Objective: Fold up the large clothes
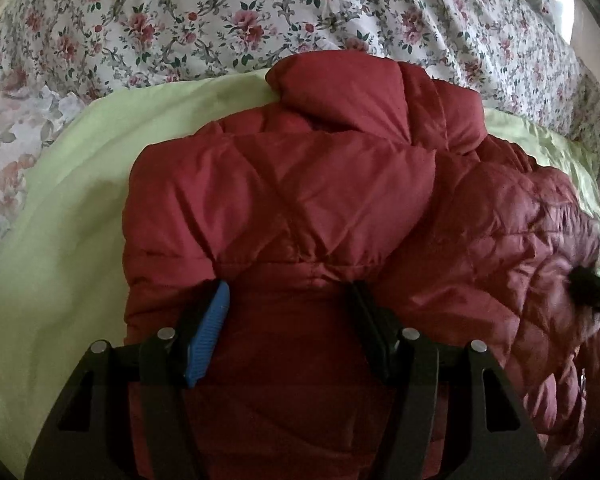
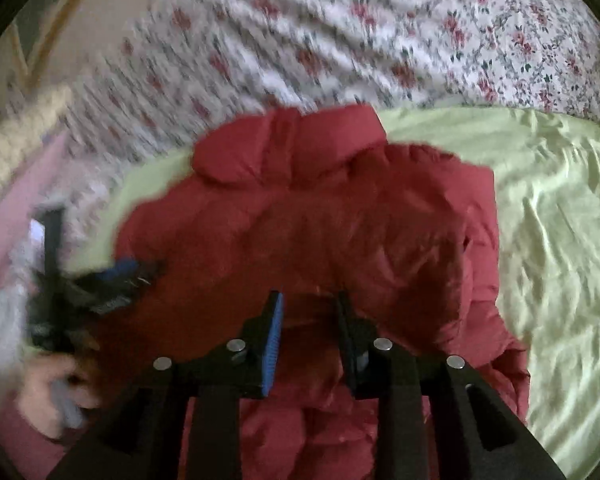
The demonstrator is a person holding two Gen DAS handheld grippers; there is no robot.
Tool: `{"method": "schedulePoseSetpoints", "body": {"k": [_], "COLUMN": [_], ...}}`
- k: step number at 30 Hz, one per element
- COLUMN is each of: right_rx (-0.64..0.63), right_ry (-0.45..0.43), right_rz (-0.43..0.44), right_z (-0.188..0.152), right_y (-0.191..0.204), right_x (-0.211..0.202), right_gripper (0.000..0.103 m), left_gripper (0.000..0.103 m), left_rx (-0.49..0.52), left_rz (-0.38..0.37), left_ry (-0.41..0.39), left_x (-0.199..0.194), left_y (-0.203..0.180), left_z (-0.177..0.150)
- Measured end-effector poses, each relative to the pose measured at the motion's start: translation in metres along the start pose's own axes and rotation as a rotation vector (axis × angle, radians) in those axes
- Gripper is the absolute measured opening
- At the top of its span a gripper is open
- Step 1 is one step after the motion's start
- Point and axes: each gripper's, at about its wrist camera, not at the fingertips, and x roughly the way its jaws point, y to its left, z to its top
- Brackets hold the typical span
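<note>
A dark red quilted puffer jacket [image 1: 300,184] lies bunched on a light green sheet [image 1: 60,208], collar at the far end. My left gripper [image 1: 290,292] stands open right over the jacket, its jaws wide apart with red fabric between and beneath them; whether the fingertips touch the cloth is unclear. In the blurred right wrist view the jacket [image 2: 320,216] fills the middle, and my right gripper [image 2: 310,300] is partly open just above a fold of it. The left gripper [image 2: 100,284] and the hand holding it show at that view's left edge.
A floral duvet [image 1: 260,12] is heaped along the far side of the bed. The green sheet [image 2: 548,240] stretches wide to the right of the jacket. A pink surface [image 2: 16,216] and a light wall lie at far left.
</note>
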Motion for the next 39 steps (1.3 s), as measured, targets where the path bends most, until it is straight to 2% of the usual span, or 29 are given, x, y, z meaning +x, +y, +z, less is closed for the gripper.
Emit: {"method": "schedulePoseSetpoints", "body": {"k": [4,8,11,13,15,18,19,22,24,28,37,39], "right_rx": [0.013,0.002,0.008,0.016,0.027,0.059,0.067,0.069,0.085,0.155,0.142,0.159], "right_ry": [0.041,0.034,0.026,0.025,0.026,0.012,-0.008,-0.036,-0.005,0.026,0.017,0.016], "right_rz": [-0.022,-0.046,-0.041,-0.035,-0.024,0.0,0.012,-0.036,-0.065,0.001,-0.009,0.012], "right_z": [-0.007,-0.01,-0.013,-0.011,-0.011,-0.011,-0.011,-0.013,-0.016,-0.019,-0.019,-0.017], "right_y": [-0.014,-0.014,-0.013,-0.014,-0.015,-0.015,-0.015,-0.019,-0.028,-0.048,-0.043,-0.043], "right_x": [0.022,0.023,0.023,0.023,0.022,0.01,0.003,-0.009,0.0,0.014,0.012,0.005], "right_gripper": [0.021,0.021,0.021,0.021,0.021,0.022,0.025,0.025,0.025,0.022,0.022,0.025], "left_gripper": [0.061,0.061,0.061,0.061,0.063,0.063,0.063,0.063,0.064,0.064,0.066,0.067], "left_rx": [0.022,0.003,0.028,0.045,0.042,0.037,0.037,0.03,0.024,0.019,-0.042,-0.06], "left_rz": [-0.012,-0.09,-0.078,-0.045,-0.042,-0.037,-0.037,-0.037,-0.041,-0.051,-0.097,-0.106], "left_ry": [-0.018,-0.076,-0.04,0.015,0.033,0.036,0.036,0.035,0.037,0.043,0.032,0.022], "left_x": [-0.017,-0.045,-0.043,-0.025,-0.015,-0.011,-0.01,-0.009,-0.008,-0.007,-0.036,-0.044], "left_y": [-0.001,-0.001,-0.006,-0.008,-0.007,-0.004,-0.004,-0.003,-0.003,-0.002,0.01,0.017], "left_z": [0.0,-0.005,-0.009,-0.013,-0.017,-0.018,-0.018,-0.021,-0.022,-0.021,-0.031,-0.036]}}
